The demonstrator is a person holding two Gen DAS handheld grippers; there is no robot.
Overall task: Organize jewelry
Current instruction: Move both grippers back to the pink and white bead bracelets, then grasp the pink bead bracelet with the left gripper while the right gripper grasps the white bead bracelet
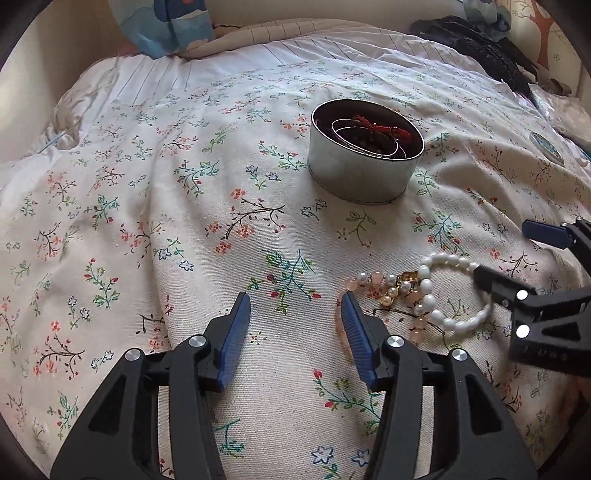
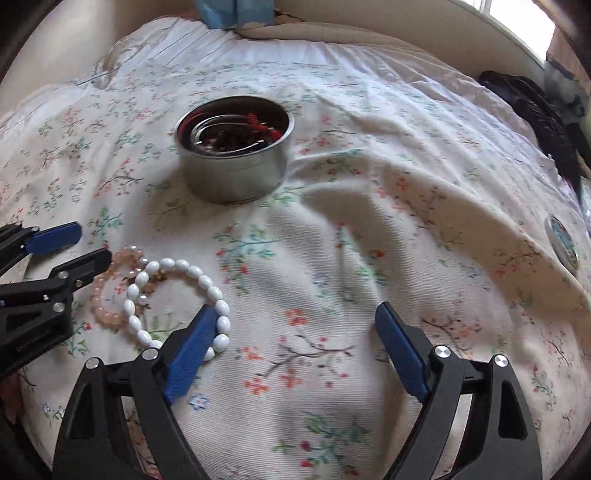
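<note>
A round metal tin (image 1: 354,173) (image 2: 232,177) stands on the floral bedcover and holds a red cord bracelet (image 1: 380,127), thin wire hoops and dark beads. Nearer lie a white bead bracelet (image 1: 429,301) (image 2: 207,282) and a pink bead bracelet (image 1: 377,276) (image 2: 99,299) with a gold charm, overlapping each other. My left gripper (image 1: 295,314) (image 2: 92,243) is open over bare cloth; its right finger covers part of the pink bracelet. My right gripper (image 2: 297,314) (image 1: 506,254) is open wide, with its left finger over the white bracelet's near edge and only cloth between the fingers.
The bedcover (image 1: 184,221) is soft and creased, with a raised fold right of the tin. A small round lid-like disc (image 1: 546,147) (image 2: 563,243) lies far right. A dark garment (image 1: 480,40) and a blue pillow (image 1: 173,22) sit at the bed's far end.
</note>
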